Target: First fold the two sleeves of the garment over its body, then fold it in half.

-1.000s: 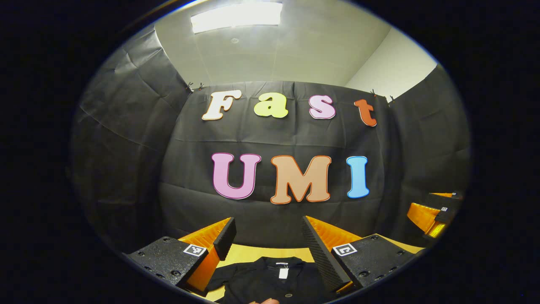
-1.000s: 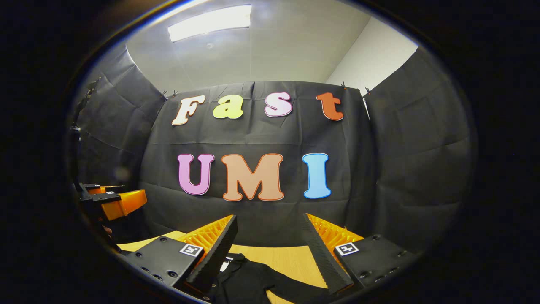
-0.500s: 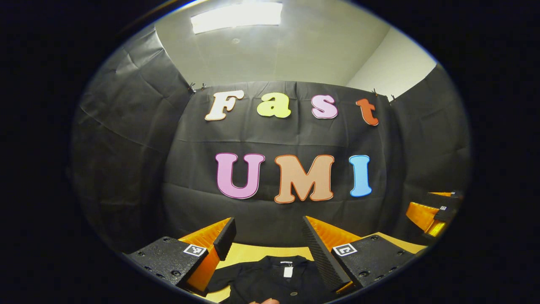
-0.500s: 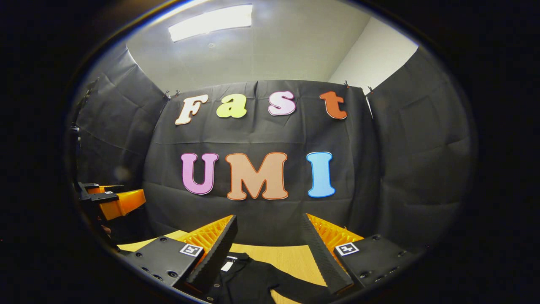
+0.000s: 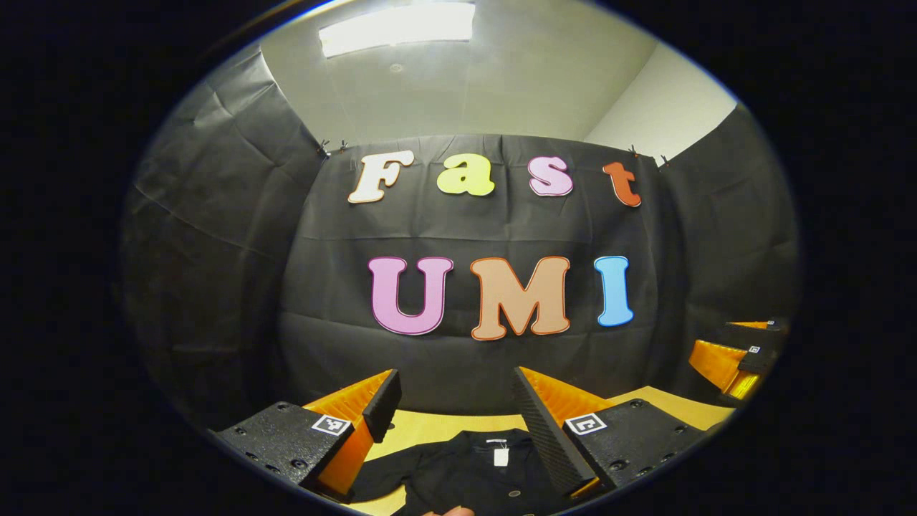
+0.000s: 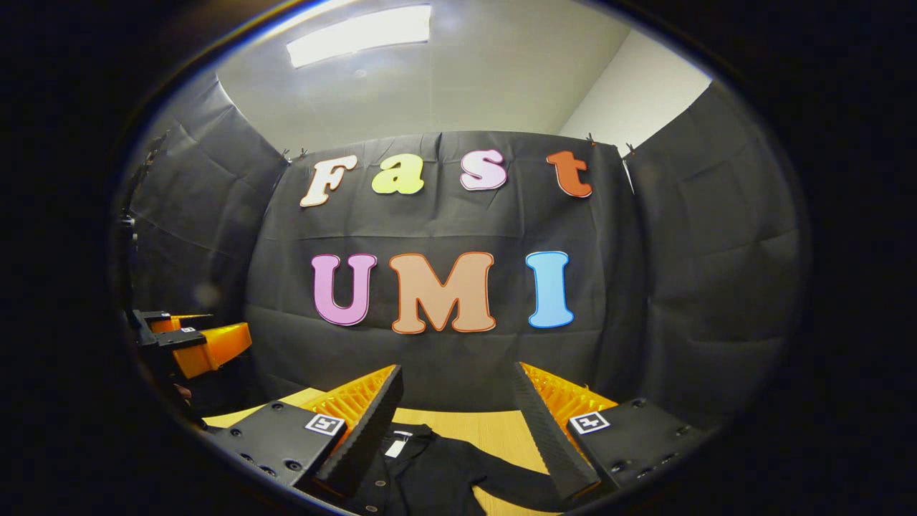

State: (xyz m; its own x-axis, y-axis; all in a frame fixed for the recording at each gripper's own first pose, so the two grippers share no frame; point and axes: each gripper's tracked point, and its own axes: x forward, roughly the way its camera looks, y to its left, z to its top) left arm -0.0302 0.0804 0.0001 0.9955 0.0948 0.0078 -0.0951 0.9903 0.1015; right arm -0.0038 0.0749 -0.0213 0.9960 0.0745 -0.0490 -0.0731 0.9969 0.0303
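On the wooden table (image 6: 494,430) lies a black garment (image 5: 466,473) (unfolded), both hand-held grippers gaping above.

Black garment (image 5: 466,476) with white neck label (image 5: 501,456), light wooden table (image 6: 494,426), black booth wall (image 6: 444,222)

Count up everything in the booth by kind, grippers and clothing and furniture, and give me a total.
Grippers: 2, the left gripper and the right gripper, both open above the table.
Black garments: 1, a black buttoned shirt lying on the table.
Wooden tables: 1, the wooden table.
Ceiling lights: 1, the ceiling light.
Total: 5.
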